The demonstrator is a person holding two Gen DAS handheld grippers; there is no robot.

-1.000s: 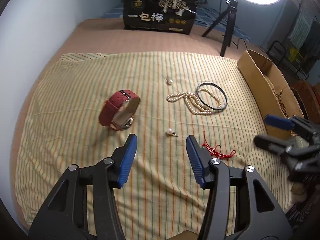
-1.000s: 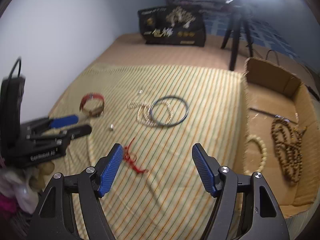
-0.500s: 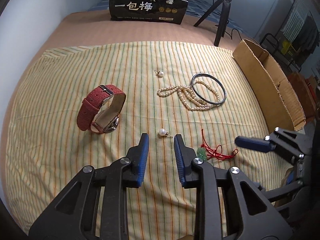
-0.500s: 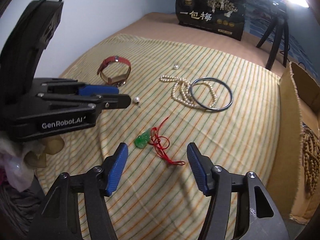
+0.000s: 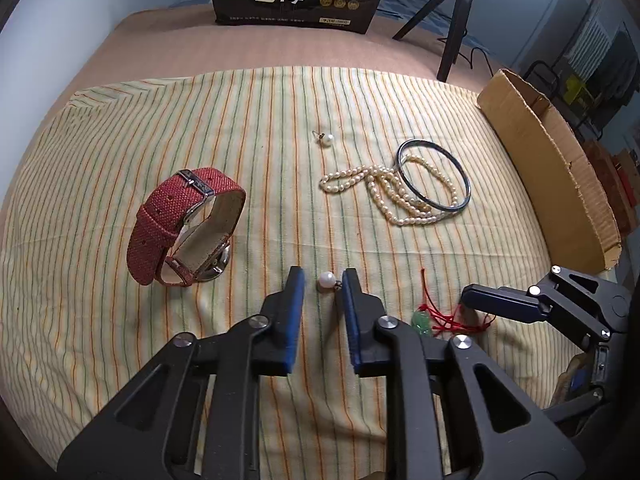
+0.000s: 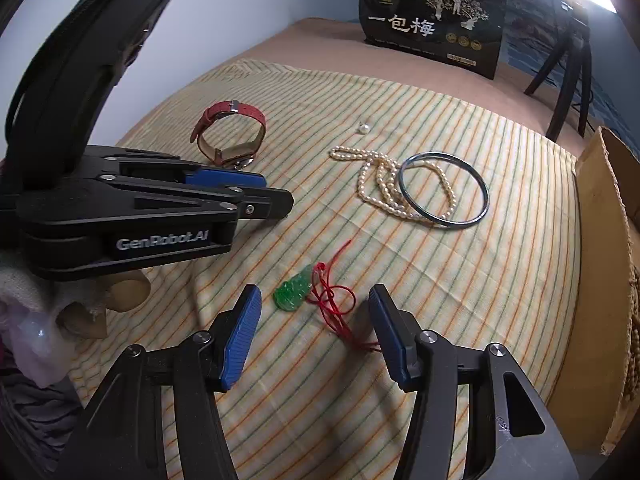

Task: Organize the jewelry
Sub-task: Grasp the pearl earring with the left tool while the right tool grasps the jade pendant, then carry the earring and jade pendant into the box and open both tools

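A: Left wrist view had the left gripper [image 5: 322, 280] low over the striped cloth [image 5: 120, 152], its blue pads narrowed around a pearl earring [image 5: 327, 280]. The right pad seemed to touch the earring's post; the left pad stood just apart, so the grip was not yet clenched.

B: And the right gripper [image 6: 314, 312]?

A: Released, jaws wide, straddling the green pendant [image 6: 293, 293] and its red cord [image 6: 334, 304] on the cloth.

B: Farther out?

A: A red-strapped watch [image 5: 188, 224] stood on edge to the left. Beyond the claws lay a pearl necklace [image 5: 384, 188] with a dark bangle [image 5: 434, 176] overlapping it, and a second pearl earring [image 5: 327, 139] past those. A cardboard box [image 5: 552, 168] sat along the cloth's right edge, with beads visible inside it in the right wrist view.
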